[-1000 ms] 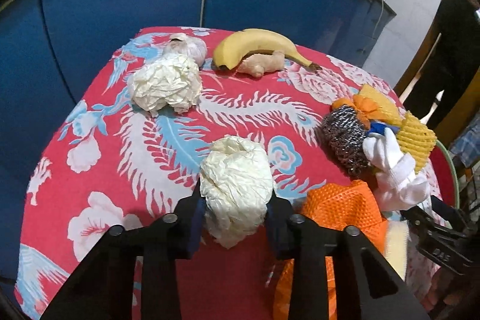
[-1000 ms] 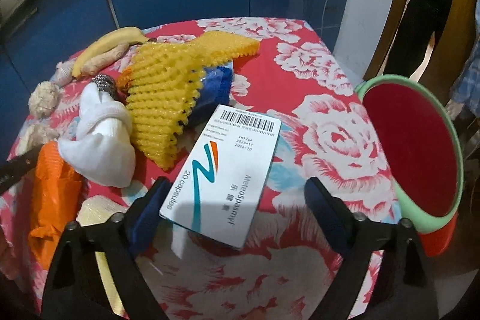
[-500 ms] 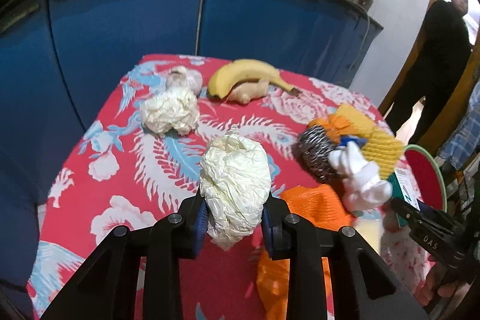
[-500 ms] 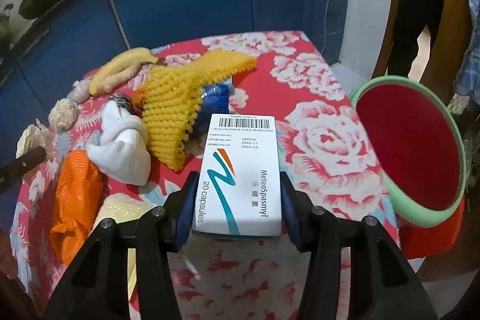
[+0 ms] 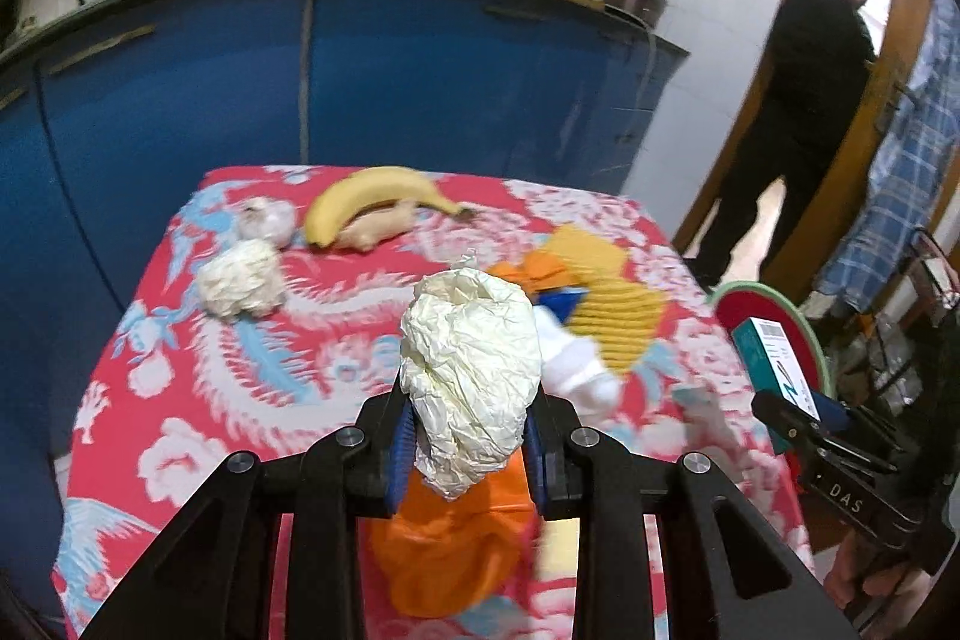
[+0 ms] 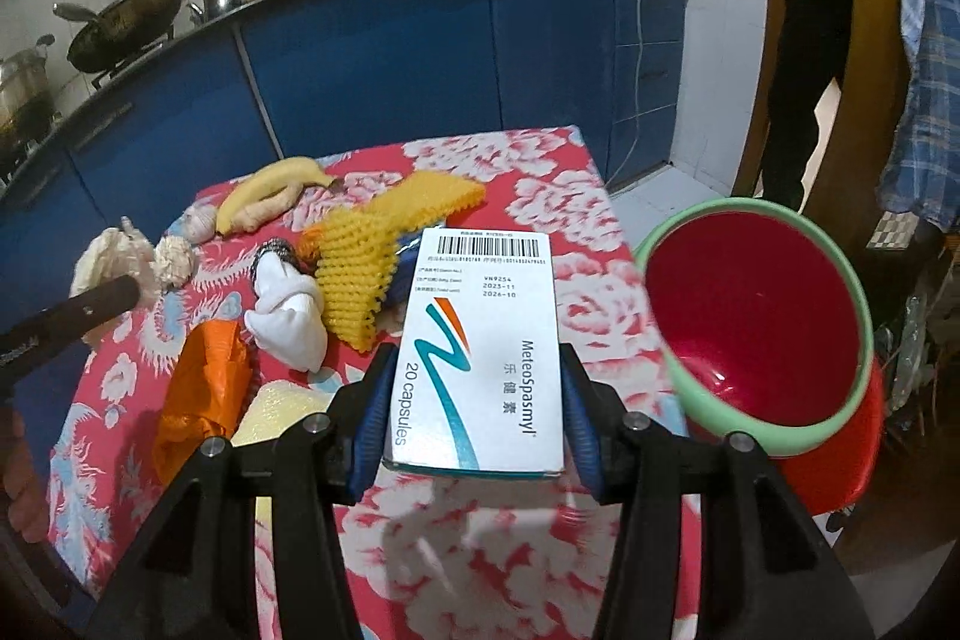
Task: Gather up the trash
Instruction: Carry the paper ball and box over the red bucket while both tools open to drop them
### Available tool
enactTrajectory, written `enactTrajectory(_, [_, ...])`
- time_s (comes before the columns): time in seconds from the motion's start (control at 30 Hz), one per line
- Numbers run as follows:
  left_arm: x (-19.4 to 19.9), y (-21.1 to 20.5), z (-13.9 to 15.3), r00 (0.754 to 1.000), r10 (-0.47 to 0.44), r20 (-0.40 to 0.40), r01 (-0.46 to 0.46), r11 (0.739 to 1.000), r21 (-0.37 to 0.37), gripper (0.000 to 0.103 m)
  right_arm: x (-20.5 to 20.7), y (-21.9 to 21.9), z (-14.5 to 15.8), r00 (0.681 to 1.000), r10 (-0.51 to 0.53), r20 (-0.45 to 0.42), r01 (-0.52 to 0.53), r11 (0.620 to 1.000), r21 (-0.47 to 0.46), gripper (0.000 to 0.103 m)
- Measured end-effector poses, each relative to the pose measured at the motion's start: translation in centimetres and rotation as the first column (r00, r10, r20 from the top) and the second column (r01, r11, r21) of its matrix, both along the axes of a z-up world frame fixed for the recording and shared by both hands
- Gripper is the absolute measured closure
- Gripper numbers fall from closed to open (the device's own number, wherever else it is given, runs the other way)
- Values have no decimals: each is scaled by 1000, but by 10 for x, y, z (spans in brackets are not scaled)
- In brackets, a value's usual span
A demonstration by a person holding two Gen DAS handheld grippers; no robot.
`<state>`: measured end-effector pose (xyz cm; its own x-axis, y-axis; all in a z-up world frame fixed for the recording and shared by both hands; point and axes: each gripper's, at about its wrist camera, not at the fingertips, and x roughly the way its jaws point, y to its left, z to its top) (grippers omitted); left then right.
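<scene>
A crumpled cream paper ball (image 5: 471,376) is pinched in the left gripper (image 5: 468,451) jaws above the red floral-clothed surface (image 5: 180,382). The right gripper (image 6: 474,430) jaws, having just closed, clamp a white capsule box (image 6: 483,352) beside the green-rimmed red basin (image 6: 750,322).

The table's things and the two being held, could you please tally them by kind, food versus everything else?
Food: 3 — banana, ginger root, garlic bulb
Paper balls: 2 — one in the left tongs, one on the table
Medicine box: 1, in the right tongs
Foam nets: 3 — yellow, orange, pale
Sock: 1
Scourer: 1
Total: 11
</scene>
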<state>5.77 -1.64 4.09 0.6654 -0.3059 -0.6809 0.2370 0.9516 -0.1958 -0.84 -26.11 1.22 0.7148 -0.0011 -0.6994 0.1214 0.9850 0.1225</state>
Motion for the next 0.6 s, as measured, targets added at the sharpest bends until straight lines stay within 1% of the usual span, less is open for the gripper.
enactTrajectory(0.2, [3, -45, 13, 995, -95, 11, 95, 995, -9, 73, -16, -29, 17, 999, -37, 10, 37, 999, 2, 49])
enactTrajectory(0.33, [7, -83, 17, 986, -163, 21, 163, 987, -7, 73, -27, -58, 24, 996, -83, 21, 82, 997, 10, 49])
enactTrajectory(0.5, [16, -133, 13, 971, -239, -5, 239, 971, 7, 73, -31, -100, 19, 993, -120, 2, 119, 990, 75, 49])
enactTrajectory(0.6, [24, -164, 7, 962, -273, -27, 273, 962, 13, 73, -28, -123, 10, 989, -148, -18, 149, 986, 71, 49])
